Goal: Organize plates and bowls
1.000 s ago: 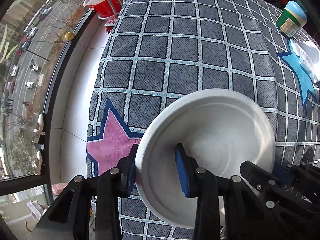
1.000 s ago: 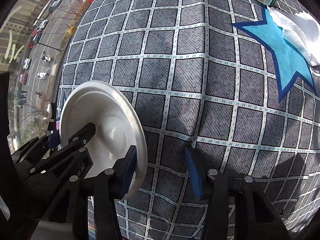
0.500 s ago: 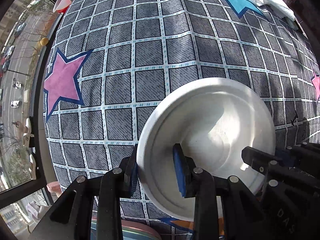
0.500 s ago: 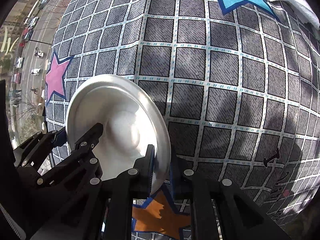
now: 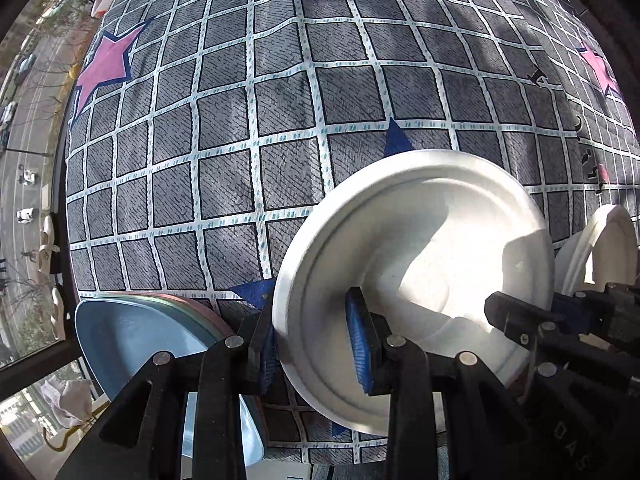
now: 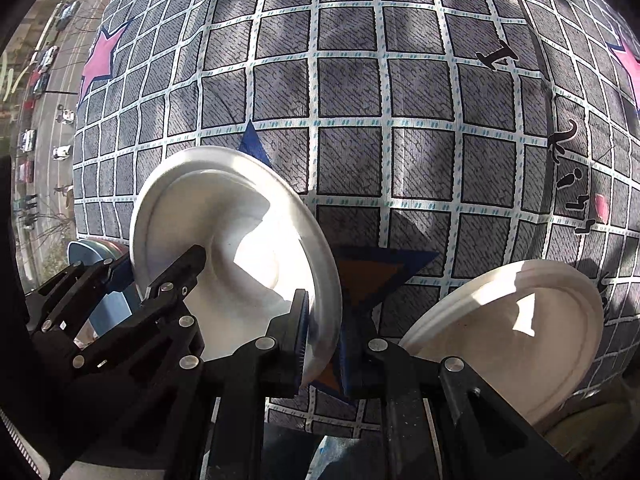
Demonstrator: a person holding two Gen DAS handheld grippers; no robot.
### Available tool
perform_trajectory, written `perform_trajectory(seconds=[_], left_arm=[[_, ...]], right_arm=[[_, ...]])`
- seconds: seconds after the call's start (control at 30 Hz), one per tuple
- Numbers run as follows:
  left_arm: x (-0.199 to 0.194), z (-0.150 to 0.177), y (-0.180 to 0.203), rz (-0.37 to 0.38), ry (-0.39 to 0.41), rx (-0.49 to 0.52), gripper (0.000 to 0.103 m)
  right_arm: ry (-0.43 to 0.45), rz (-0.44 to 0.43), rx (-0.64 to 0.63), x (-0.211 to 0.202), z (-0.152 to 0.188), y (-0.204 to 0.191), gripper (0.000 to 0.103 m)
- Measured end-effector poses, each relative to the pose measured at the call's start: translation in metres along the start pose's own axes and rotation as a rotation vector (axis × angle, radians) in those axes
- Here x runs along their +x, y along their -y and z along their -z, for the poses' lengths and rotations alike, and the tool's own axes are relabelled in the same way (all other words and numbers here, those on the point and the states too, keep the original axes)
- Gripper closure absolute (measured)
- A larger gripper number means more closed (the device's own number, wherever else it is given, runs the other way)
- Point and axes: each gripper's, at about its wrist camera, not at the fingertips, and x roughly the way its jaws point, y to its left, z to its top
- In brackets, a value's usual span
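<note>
A white paper plate point(image 5: 420, 240) is held above the checked tablecloth by both grippers. My left gripper point(image 5: 316, 344) is shut on its left rim. My right gripper point(image 6: 322, 340) is shut on its right rim; the plate point(image 6: 224, 232) shows left of centre in the right wrist view. A second white plate point(image 6: 512, 332) lies at the lower right, seen also at the right edge of the left wrist view point(image 5: 608, 240). A stack of blue and pink plates point(image 5: 132, 328) sits at the lower left near the table edge.
The grey checked tablecloth point(image 5: 280, 120) with pink, blue and orange stars covers the table. A window with a street far below runs along the left side point(image 5: 24, 160). The table's near edge lies just under the grippers.
Both grippers have carried the white plate toward the near edge of the table. The blue and pink plate stack and the second white plate have come into view.
</note>
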Motion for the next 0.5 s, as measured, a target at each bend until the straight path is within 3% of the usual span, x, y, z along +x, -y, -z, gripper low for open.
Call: perform_trajectory(seconds=[0.13, 0.5], left_arm=[[0.003, 0.027, 0.019, 0.000, 0.007, 0.022, 0.068], [0.009, 0.078, 0.103, 0.019, 0.011, 0.099, 0.068]], right_arm=[[0.018, 0.009, 0.003, 0.006, 0.032, 0.002, 0.088], [0.041, 0.031, 0.028, 0.007, 0.096, 0.057, 0.088]])
